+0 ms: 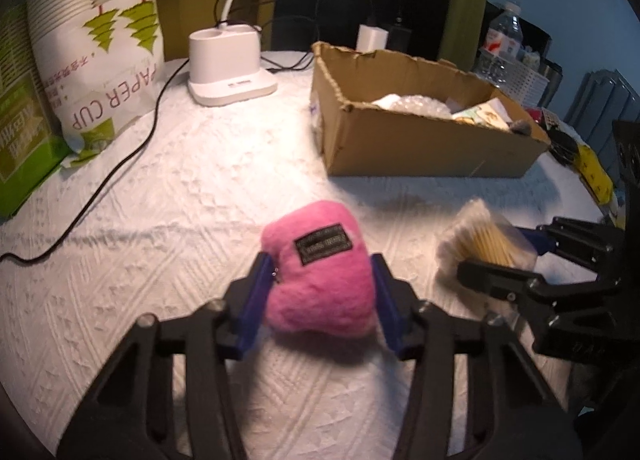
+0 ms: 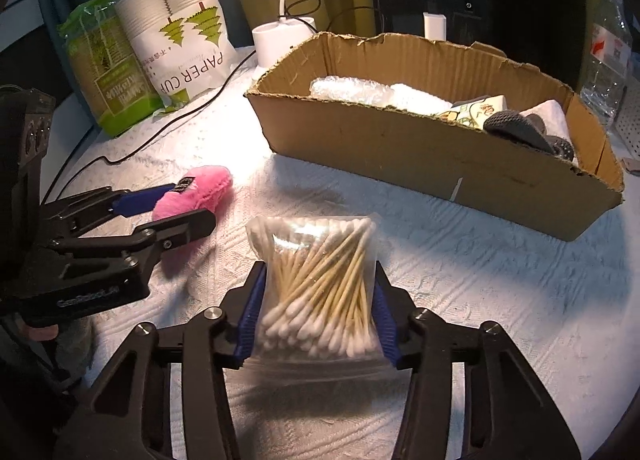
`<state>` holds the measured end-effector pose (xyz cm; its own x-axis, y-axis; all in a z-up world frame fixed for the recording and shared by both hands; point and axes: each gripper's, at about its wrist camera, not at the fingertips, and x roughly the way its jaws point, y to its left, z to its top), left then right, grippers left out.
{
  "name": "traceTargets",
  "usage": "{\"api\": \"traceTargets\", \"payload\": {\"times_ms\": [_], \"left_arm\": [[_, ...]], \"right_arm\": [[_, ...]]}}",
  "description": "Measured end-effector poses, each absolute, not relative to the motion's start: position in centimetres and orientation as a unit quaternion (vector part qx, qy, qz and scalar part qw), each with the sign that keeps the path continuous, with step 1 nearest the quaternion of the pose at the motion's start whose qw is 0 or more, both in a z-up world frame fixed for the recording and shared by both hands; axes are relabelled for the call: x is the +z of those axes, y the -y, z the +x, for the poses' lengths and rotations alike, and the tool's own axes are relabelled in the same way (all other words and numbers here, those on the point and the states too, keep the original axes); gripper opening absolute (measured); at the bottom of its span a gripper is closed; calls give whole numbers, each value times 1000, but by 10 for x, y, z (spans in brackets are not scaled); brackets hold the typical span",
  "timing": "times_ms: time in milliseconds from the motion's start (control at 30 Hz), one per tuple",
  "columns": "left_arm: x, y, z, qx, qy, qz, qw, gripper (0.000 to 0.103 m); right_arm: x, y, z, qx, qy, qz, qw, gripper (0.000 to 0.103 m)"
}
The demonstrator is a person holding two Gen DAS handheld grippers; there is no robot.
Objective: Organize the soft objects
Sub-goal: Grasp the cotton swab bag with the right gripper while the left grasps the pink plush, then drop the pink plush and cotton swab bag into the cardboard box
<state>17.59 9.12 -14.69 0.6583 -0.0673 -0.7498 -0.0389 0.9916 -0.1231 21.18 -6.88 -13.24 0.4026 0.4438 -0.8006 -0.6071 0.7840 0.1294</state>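
Left wrist view: left gripper, jaws drawn in on a pink plush pouch, blue pads pressing both flanks; pouch resting on the white quilted surface, toward its near edge. Cardboard box toward the far right corner, already holding bubble wrap and other soft packets. Right gripper visible at the right edge, with a bag of cotton swabs between its jaws. Paper-cup pack at the far left corner; white lamp base along the far edge. Right wrist view: right gripper, jaws narrowed onto the bag of cotton swabs, pads against both sides of the plastic; bag on the surface in front of the cardboard box. Pink plush pouch to the left, in the left gripper. Status, as judged: several items boxed; two gripped, neither yet lifted or placed; transfer to the box remains.
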Motion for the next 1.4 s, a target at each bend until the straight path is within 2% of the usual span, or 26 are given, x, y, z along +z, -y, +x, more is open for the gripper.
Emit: {"api": "traceTargets", "payload": {"times_ms": [167, 1400], "left_arm": [[-142, -88, 173, -17, -403, -69, 912, 44], [-57, -43, 177, -51, -322, -48, 944, 44]], "right_arm": [[-123, 76, 210, 312, -436, -89, 839, 49], [-46, 129, 219, 284, -366, -66, 884, 49]]}}
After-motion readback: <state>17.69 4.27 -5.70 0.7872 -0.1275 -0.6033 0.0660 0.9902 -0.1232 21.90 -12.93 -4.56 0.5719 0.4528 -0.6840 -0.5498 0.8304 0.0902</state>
